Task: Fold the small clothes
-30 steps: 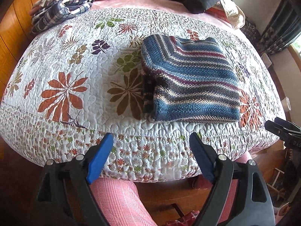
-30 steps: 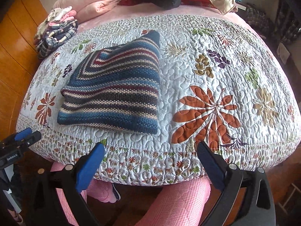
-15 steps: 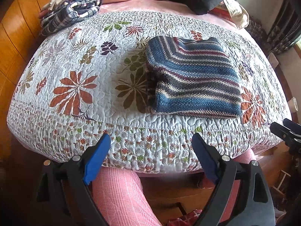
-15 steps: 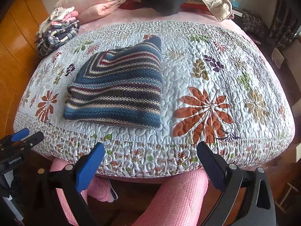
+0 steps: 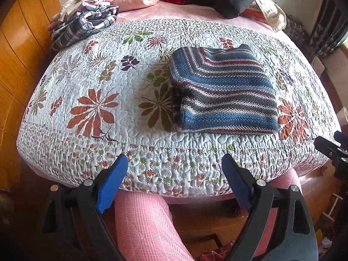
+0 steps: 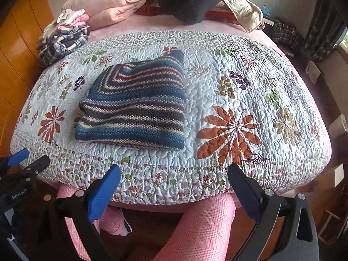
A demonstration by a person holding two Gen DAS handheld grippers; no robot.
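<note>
A striped blue, maroon and cream knit garment (image 5: 221, 93) (image 6: 134, 106) lies folded into a flat rectangle on the floral quilted bed cover (image 5: 97, 82) (image 6: 250, 82), close to its near edge. My left gripper (image 5: 174, 165) is open and holds nothing, hanging off the bed below the cover's near edge, left of the garment. My right gripper (image 6: 174, 174) is also open with nothing between its blue pads, off the near edge and right of the garment. Each gripper shows at the rim of the other's view.
A pile of plaid and pale clothes (image 5: 82, 24) (image 6: 63, 37) sits at the far left corner. Pink bedding (image 6: 106, 4), a black garment (image 6: 193, 0) and a beige one (image 6: 243, 10) lie at the back. A person's pink-trousered legs (image 5: 143, 224) (image 6: 202, 226) stand below. Wood panelling (image 5: 19, 43) is left.
Both grippers have drawn back and away from the bed, so the folded garment looks farther off. The garment has stayed in place. Both remain open.
</note>
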